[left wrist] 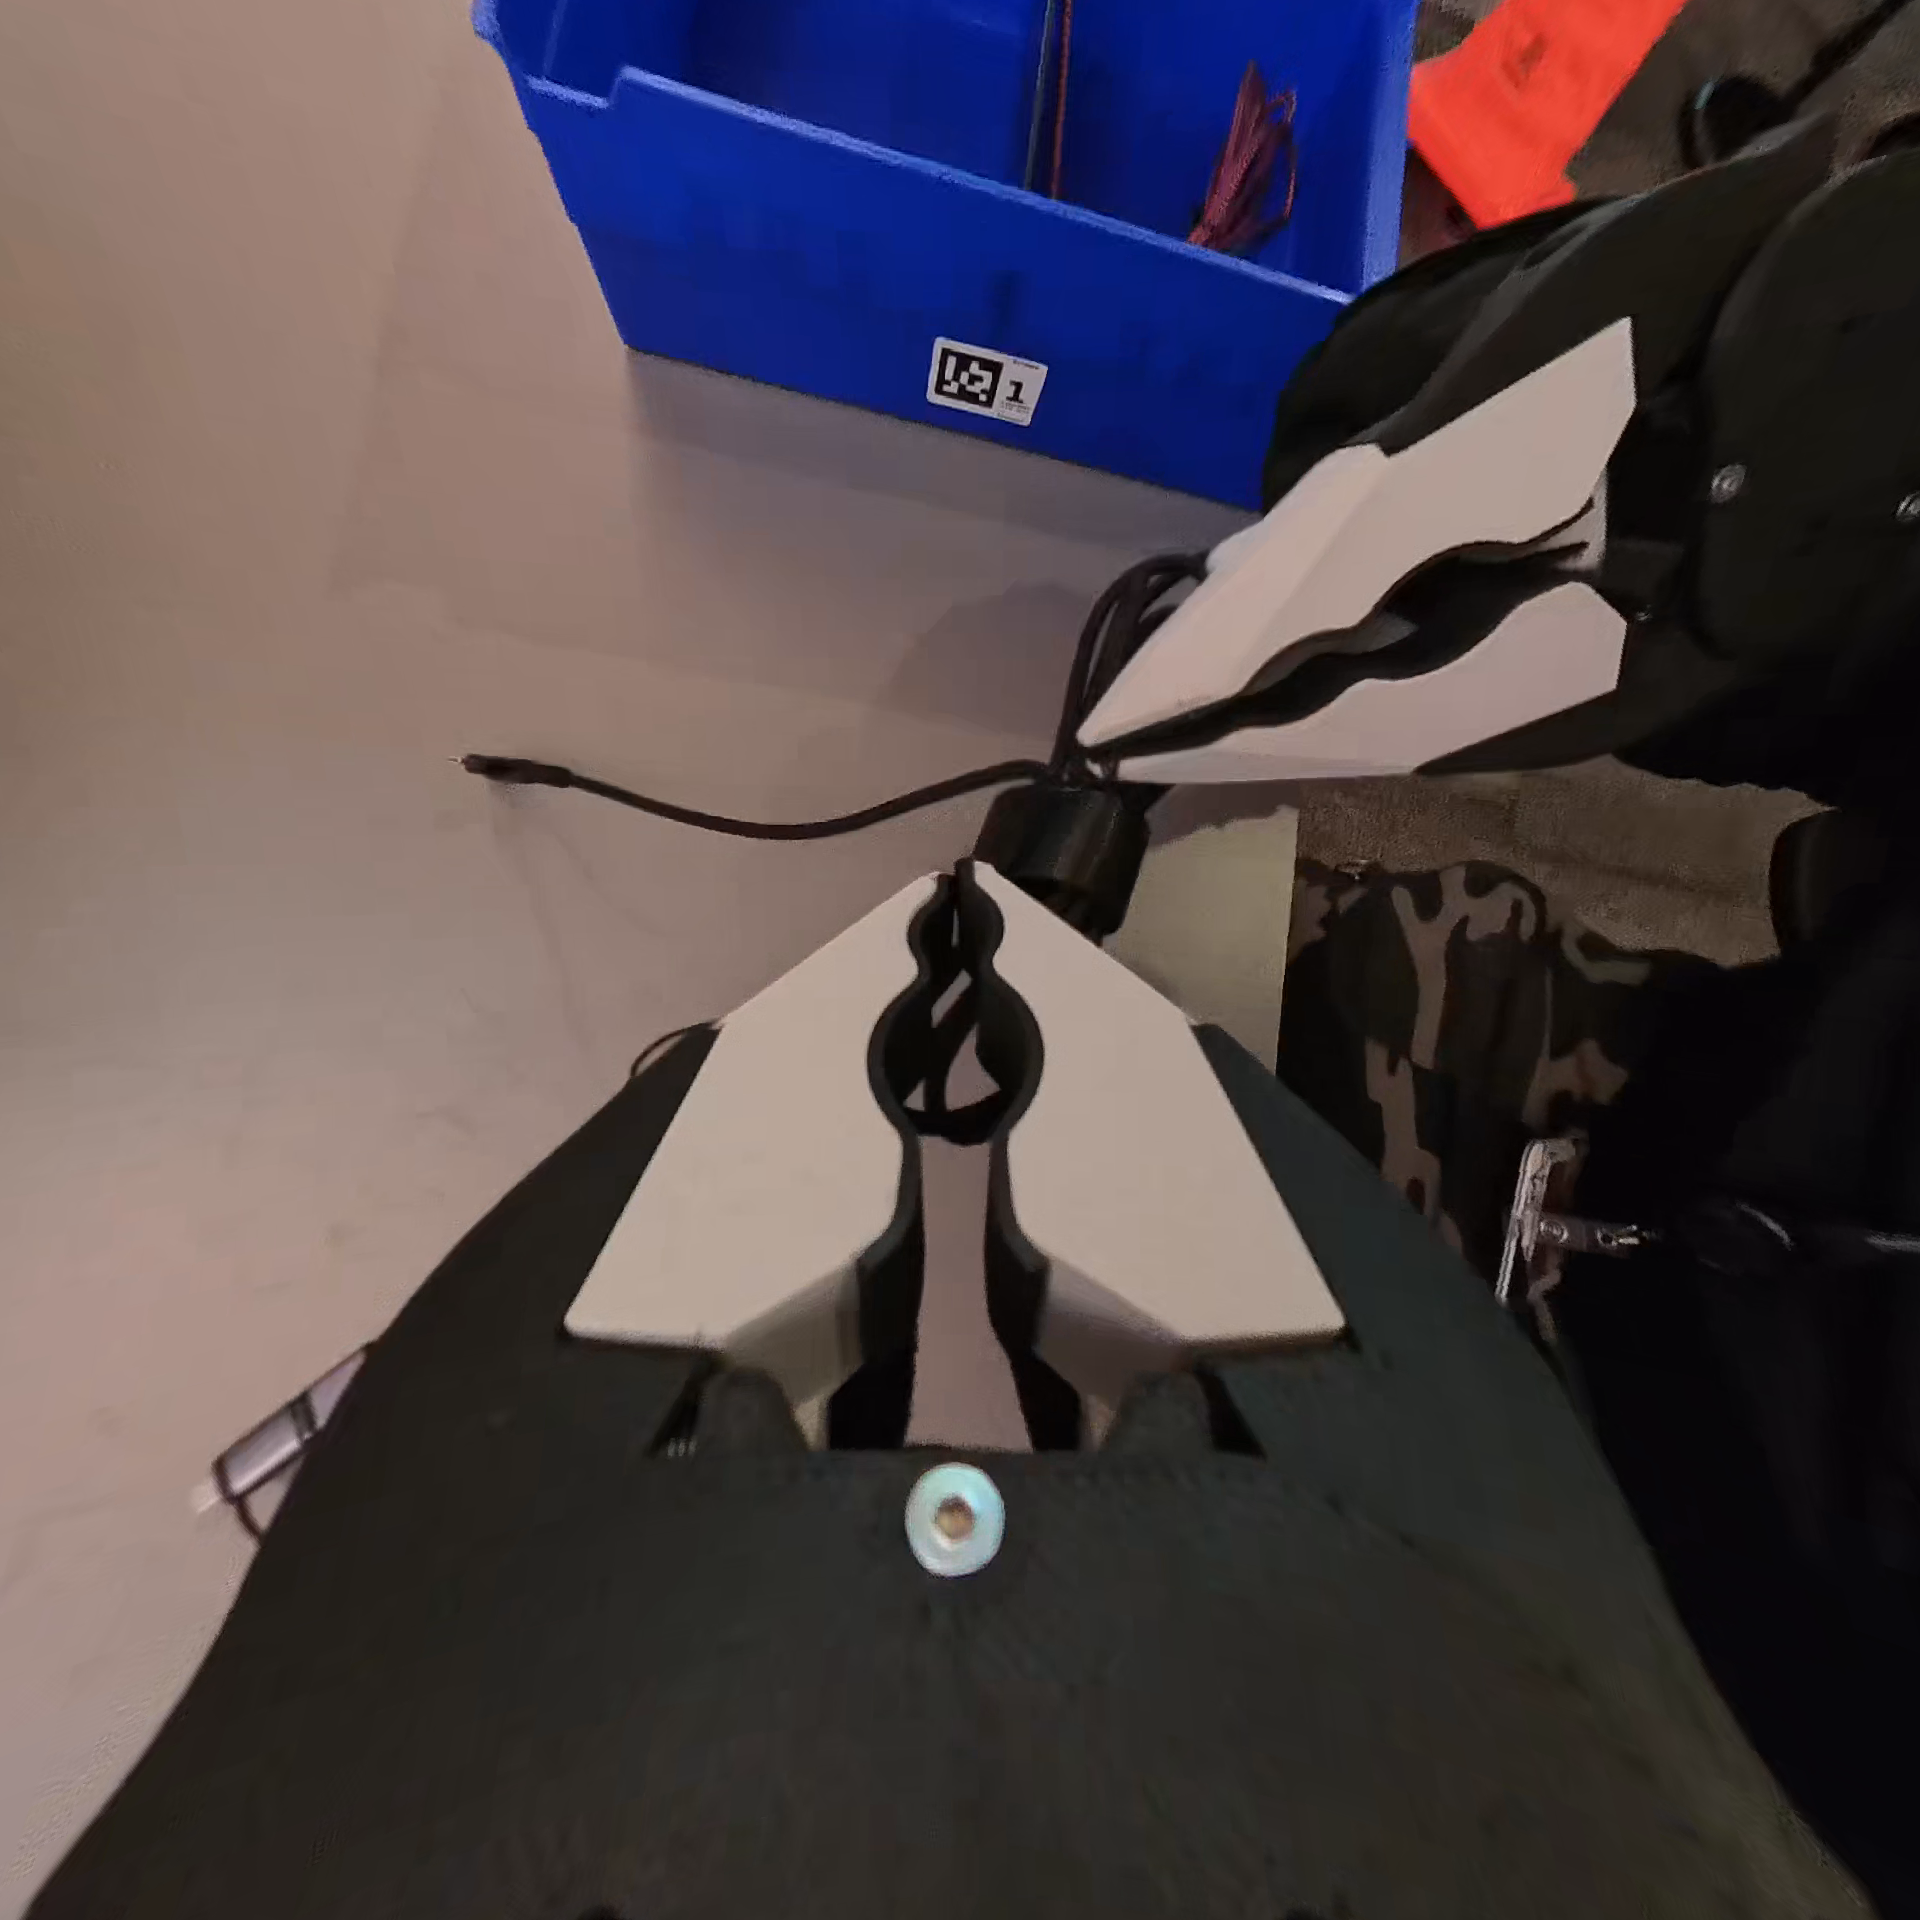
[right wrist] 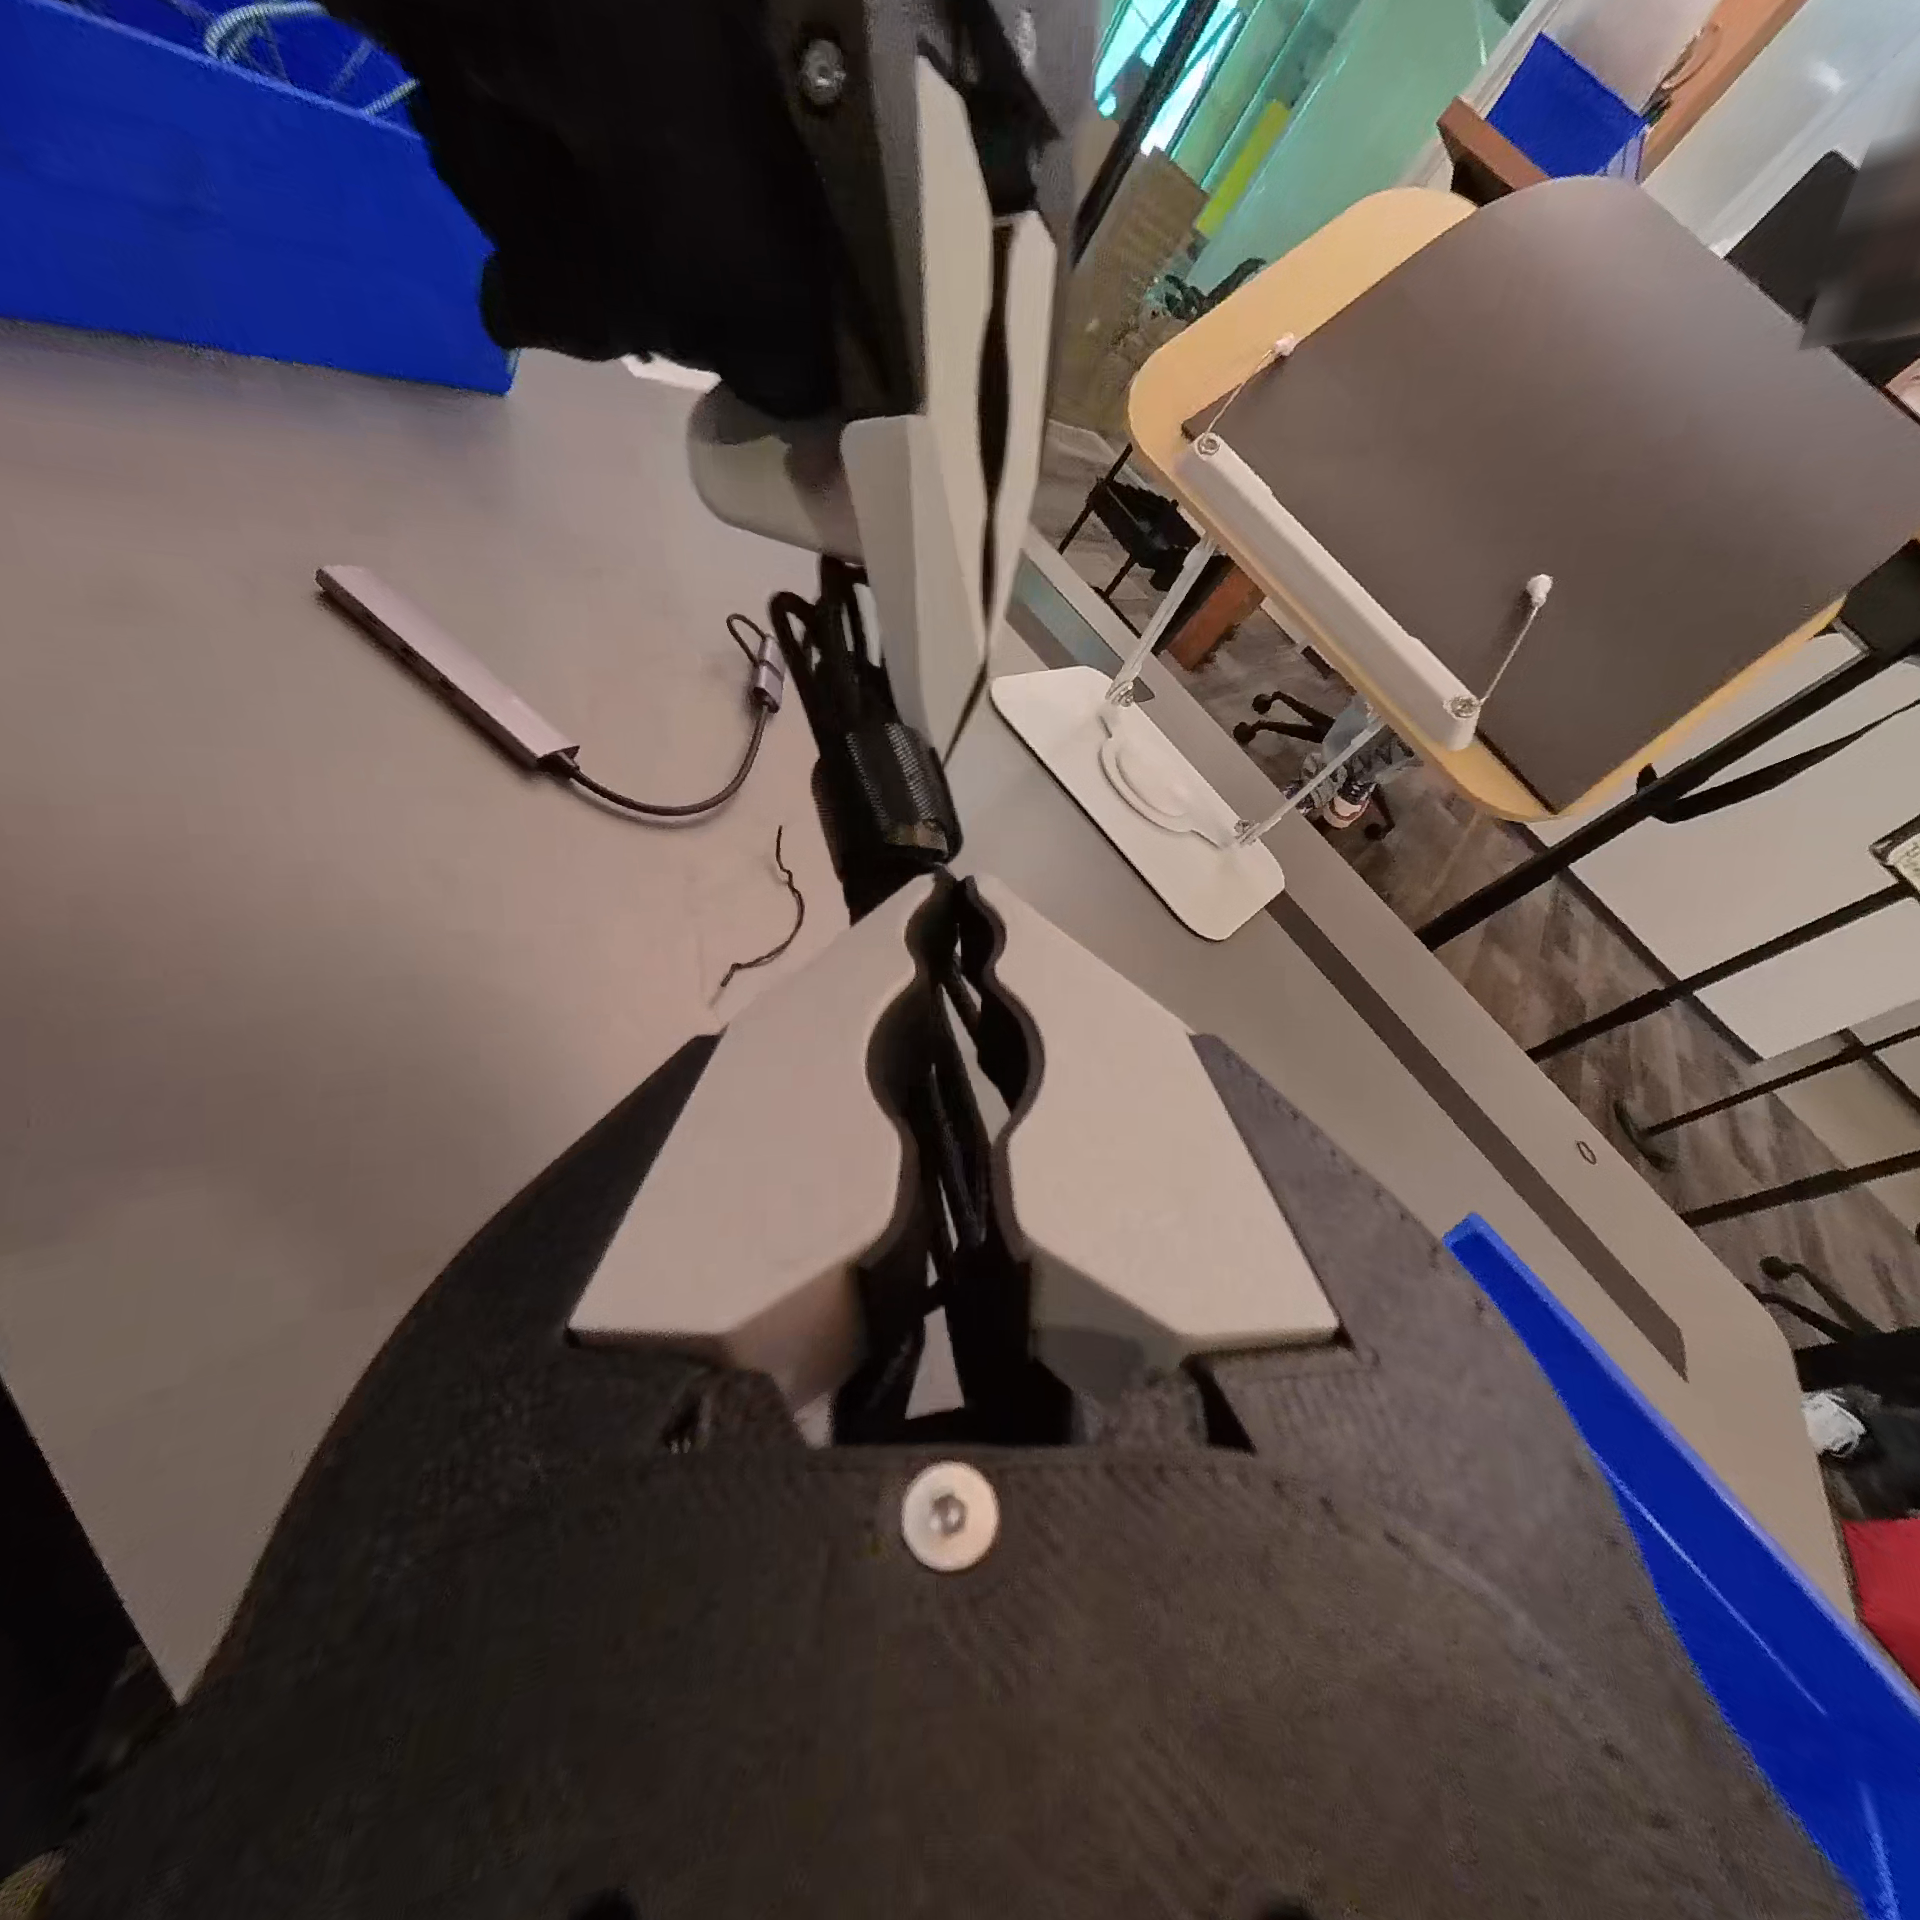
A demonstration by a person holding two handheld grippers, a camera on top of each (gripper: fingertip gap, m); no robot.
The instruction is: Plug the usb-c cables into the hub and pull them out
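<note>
A coiled black USB-C cable bundle (left wrist: 1127, 613) is held above the grey table (left wrist: 260, 520), bound by a black strap (left wrist: 1060, 842). One cable end (left wrist: 509, 771) trails left. My right gripper (right wrist: 956, 883) is shut on the bundle's strands; in the left wrist view it comes in from the right (left wrist: 1086, 743). My left gripper (left wrist: 961, 873) is shut, its tips pinching the edge of the strap (right wrist: 894, 779); in the right wrist view it comes down from above (right wrist: 951, 769). The slim grey hub (right wrist: 447, 665) lies on the table with its own short cable (right wrist: 665, 805).
A blue bin (left wrist: 831, 260) with cables in it stands at the back of the table. A white stand base (right wrist: 1143, 800) sits near the table's right edge. A loose dark thread (right wrist: 779, 925) lies by the hub. Another blue bin edge (right wrist: 1714, 1558) is at lower right. Left and right tips are no more than a few centimetres apart.
</note>
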